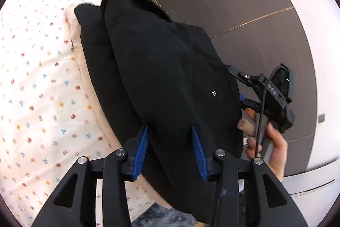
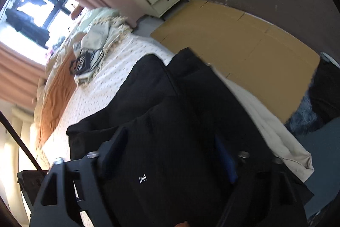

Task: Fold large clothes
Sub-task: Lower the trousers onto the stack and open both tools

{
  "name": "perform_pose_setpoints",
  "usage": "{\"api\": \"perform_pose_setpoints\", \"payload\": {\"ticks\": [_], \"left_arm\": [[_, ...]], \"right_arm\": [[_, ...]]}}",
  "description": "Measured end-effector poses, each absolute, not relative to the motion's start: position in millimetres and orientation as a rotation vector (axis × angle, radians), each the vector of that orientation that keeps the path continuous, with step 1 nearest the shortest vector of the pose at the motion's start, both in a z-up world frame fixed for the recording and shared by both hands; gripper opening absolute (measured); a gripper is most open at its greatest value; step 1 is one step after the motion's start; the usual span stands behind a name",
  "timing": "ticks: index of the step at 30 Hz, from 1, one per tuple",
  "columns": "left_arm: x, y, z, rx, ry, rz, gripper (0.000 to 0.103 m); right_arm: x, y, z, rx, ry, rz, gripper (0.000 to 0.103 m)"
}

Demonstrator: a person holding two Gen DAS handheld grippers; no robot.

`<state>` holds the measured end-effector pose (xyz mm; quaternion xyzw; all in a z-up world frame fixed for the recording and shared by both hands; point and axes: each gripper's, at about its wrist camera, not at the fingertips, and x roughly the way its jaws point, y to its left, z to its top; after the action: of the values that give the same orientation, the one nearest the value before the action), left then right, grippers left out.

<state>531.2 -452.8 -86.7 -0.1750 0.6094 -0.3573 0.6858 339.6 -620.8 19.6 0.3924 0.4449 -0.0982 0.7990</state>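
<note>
— Black cloth, what is it and where does it lie?

— A black garment (image 1: 161, 69) lies on the floral bedsheet (image 1: 38, 82) at the bed's edge, one layer doubled over another.

— And the tools?

— The left gripper (image 1: 170, 131) has fabric bunched between its blue pads (image 1: 142, 142), apparently pinching it. The right gripper (image 2: 170, 142) stands spread over the cloth, though blur hides whether it touches.

— Progress?

— Probably partway: one fold made, further folds and smoothing left.

- Left gripper (image 1: 171, 131): black linkage arms, silver screws, ribbed blue pads (image 1: 198, 147).
- Right gripper (image 2: 170, 142): black body, black cable (image 1: 262, 107), green light.
- Hand (image 1: 269, 142) bare.
</note>
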Motion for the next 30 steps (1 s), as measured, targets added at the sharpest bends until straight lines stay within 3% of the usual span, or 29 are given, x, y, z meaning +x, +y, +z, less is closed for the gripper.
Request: {"api": "perform_pose_setpoints", "payload": {"ticks": [12, 16, 24, 25, 28, 30], "left_arm": [[524, -428, -57, -0.302, 1.262, -0.756, 0.042], [526, -423, -65, -0.293, 1.259, -0.755, 0.042], [524, -419, -72, -0.247, 1.248, -0.742, 0.042], [524, -419, -71, -0.234, 1.244, -0.742, 0.042], [524, -422, -73, -0.21, 1.235, -0.739, 0.042], [527, -424, -76, -0.212, 1.24, -0.737, 0.042]], "right_arm": [[166, -578, 92, 0.758, 0.8, -0.346, 0.078], [124, -563, 75, 0.813, 0.784, -0.391, 0.076], [123, -563, 32, 0.983, 0.743, -0.439, 0.073], [124, -564, 29, 1.002, 0.735, -0.438, 0.067], [121, -564, 24, 1.008, 0.718, -0.434, 0.025], [116, -565, 26, 0.982, 0.701, -0.457, 0.013]]}}
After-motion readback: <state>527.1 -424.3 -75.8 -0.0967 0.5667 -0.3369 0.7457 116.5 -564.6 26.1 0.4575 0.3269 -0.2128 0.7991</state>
